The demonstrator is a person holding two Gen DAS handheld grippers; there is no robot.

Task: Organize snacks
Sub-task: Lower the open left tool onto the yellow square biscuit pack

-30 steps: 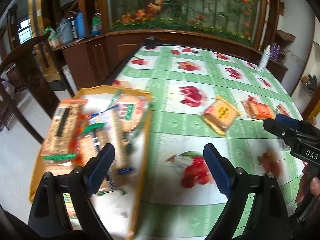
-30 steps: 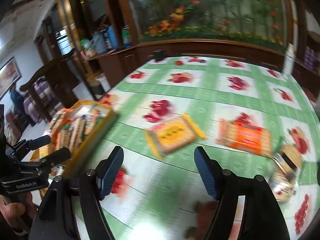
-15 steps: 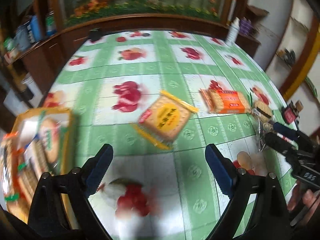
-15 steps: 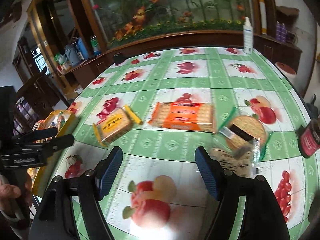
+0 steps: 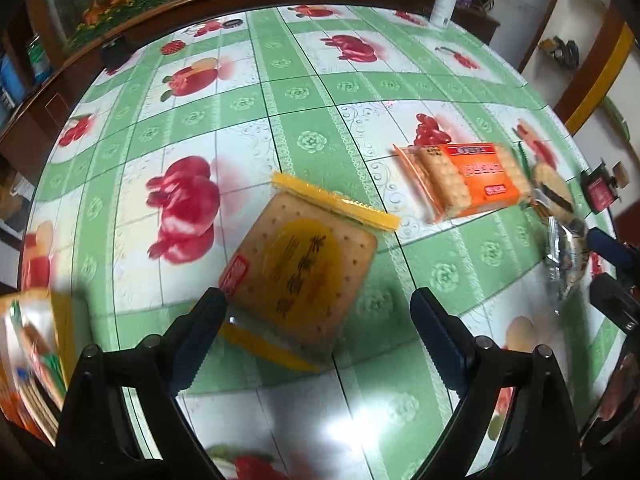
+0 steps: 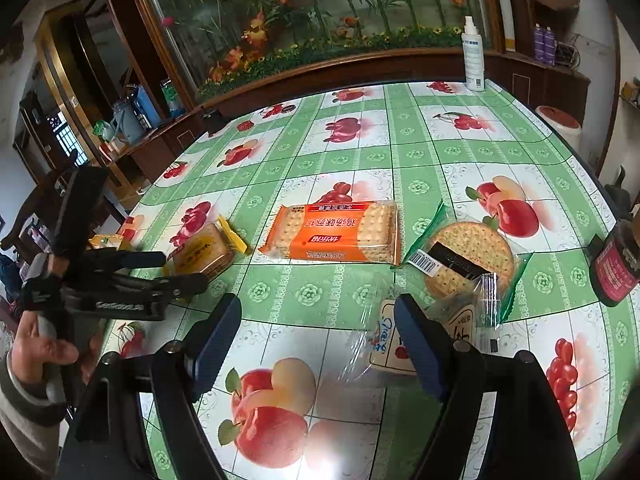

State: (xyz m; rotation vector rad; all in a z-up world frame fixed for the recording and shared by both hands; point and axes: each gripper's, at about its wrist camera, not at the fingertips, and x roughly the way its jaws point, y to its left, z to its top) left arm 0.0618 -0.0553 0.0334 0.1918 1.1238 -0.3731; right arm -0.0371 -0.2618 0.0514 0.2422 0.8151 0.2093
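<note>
While earlier over box, left gripper [image 5: 316, 316] nearer yellow packet [image 5: 308, 256]

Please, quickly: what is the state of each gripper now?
Left gripper: open, holding nothing, poised at the yellow cracker pack.
Right gripper: open, holding nothing, above the tablecloth.

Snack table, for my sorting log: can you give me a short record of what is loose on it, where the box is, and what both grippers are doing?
surface: table with green fruit-print cloth
loose snacks: yellow cracker pack; orange cracker pack; round cracker pack; clear-wrapped pack
box: snack box at the left table edge, already holding packs
left gripper: open, over the yellow cracker pack, nothing held
right gripper: open, nothing held, clear-wrapped pack by its right finger
other: dark red jar at right; white spray bottle at far edge
</note>
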